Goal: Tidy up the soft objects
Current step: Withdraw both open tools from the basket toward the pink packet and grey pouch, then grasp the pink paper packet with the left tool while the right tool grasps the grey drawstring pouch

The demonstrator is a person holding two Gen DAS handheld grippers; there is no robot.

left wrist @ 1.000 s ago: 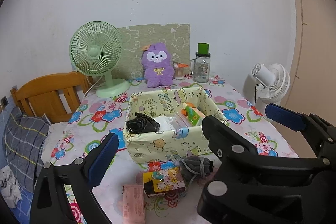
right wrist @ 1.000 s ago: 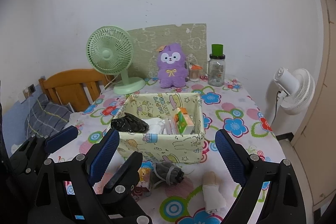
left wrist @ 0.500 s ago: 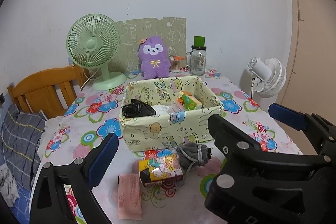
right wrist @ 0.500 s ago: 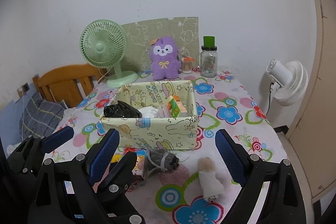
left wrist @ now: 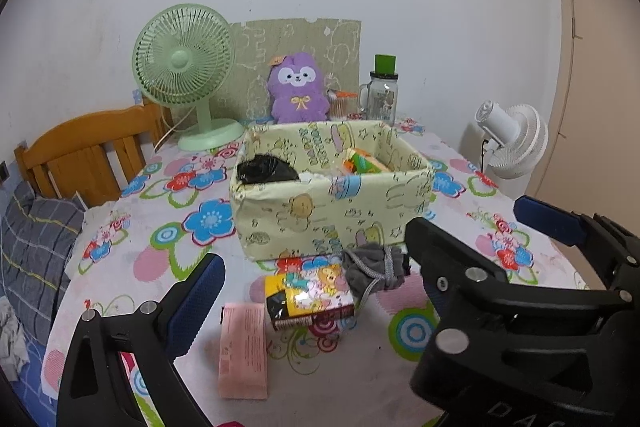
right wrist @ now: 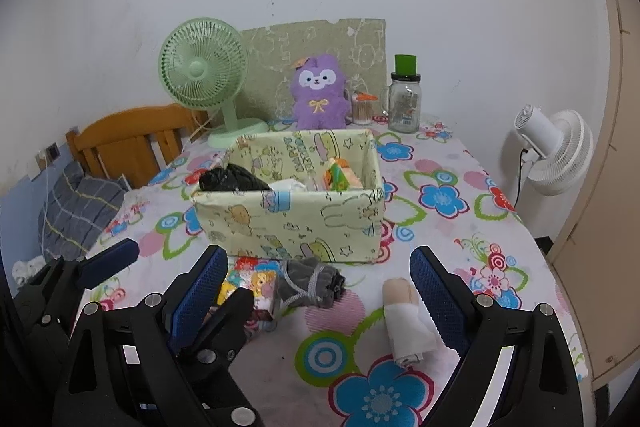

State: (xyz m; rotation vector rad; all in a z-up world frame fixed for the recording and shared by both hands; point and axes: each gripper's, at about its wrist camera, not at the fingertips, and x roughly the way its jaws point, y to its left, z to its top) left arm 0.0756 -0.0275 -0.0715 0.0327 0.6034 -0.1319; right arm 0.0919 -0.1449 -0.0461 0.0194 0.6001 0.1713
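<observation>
A pale yellow cartoon-print fabric bin (right wrist: 288, 211) is seen at the middle of the flower-patterned counter (right wrist: 460, 195). Inside it a crumpled black bag (right wrist: 230, 179) lies at 9 o'clock, something white at the middle and an orange-green packet (right wrist: 338, 179) at 3 o'clock.

Just in front of the bin, at 6 o'clock, a rolled grey sock bundle (right wrist: 310, 285) lies touching a cartoon tissue pack (left wrist: 310, 291). A pink packet (left wrist: 243, 351) lies nearer still; its print cannot be read. A beige-white roll (right wrist: 404, 323) rests near the right claw's right finger.

The left claw (left wrist: 304, 275) and right claw (right wrist: 318, 299) are both held wide open above the counter, gripping nothing.
</observation>
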